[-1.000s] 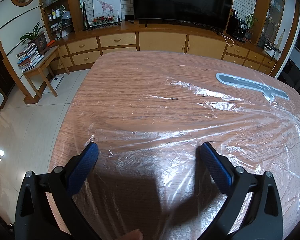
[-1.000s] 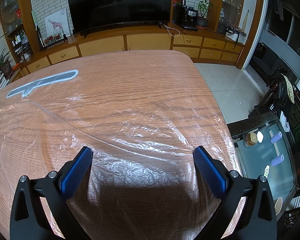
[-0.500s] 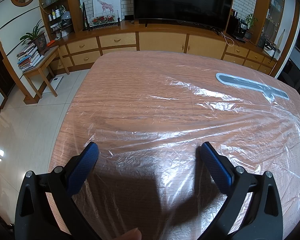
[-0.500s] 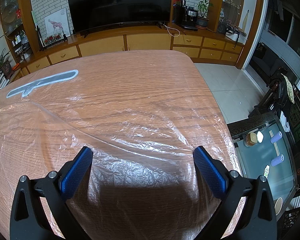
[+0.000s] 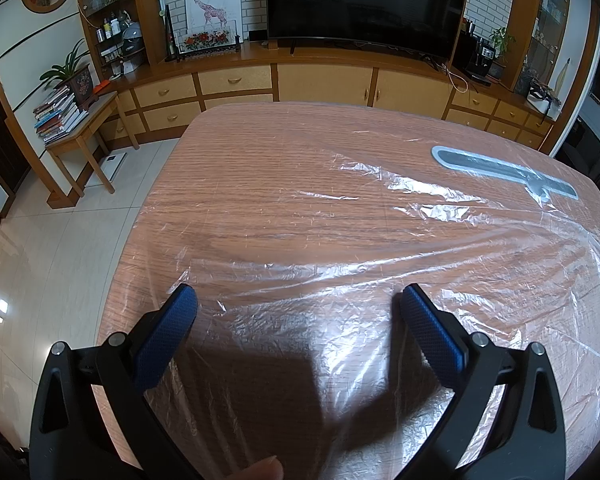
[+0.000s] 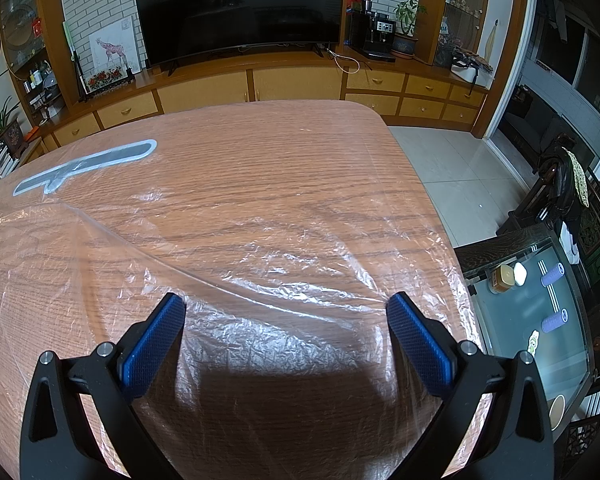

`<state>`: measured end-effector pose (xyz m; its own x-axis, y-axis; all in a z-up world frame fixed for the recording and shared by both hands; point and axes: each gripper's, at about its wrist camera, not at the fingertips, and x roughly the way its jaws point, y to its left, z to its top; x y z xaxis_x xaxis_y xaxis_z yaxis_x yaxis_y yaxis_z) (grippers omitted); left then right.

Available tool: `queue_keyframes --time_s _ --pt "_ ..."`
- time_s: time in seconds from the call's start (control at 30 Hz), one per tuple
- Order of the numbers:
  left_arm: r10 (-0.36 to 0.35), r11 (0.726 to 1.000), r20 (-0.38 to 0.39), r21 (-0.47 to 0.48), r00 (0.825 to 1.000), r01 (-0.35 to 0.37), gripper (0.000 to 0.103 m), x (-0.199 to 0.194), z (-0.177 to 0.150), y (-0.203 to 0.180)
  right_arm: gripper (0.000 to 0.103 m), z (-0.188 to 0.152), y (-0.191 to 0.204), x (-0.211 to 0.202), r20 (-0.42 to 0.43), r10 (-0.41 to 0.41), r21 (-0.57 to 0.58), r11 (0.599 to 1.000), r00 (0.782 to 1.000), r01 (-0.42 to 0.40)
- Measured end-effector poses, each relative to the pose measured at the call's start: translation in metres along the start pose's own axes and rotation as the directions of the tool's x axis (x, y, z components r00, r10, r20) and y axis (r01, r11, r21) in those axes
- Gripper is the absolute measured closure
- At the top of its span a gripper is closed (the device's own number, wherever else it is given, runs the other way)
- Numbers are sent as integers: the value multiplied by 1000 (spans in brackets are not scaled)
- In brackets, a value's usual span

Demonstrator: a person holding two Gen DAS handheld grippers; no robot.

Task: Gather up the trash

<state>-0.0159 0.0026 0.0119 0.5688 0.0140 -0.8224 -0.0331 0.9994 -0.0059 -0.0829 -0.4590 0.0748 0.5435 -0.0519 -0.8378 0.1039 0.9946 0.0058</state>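
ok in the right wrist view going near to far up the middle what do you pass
open blue-padded right gripper → crinkled clear plastic sheet → bare part of the wood-grain table → yellow wooden cabinet doors → large black television

No readable text, label, brand or number shows in either wrist view
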Motion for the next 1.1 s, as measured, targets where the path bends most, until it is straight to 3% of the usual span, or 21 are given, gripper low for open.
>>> queue_keyframes --time_s 1.1 --pt "-9 1000 0 15 1000 9 1 0 -1 2 4 0 0 0 0 0 0 1000 1000 0"
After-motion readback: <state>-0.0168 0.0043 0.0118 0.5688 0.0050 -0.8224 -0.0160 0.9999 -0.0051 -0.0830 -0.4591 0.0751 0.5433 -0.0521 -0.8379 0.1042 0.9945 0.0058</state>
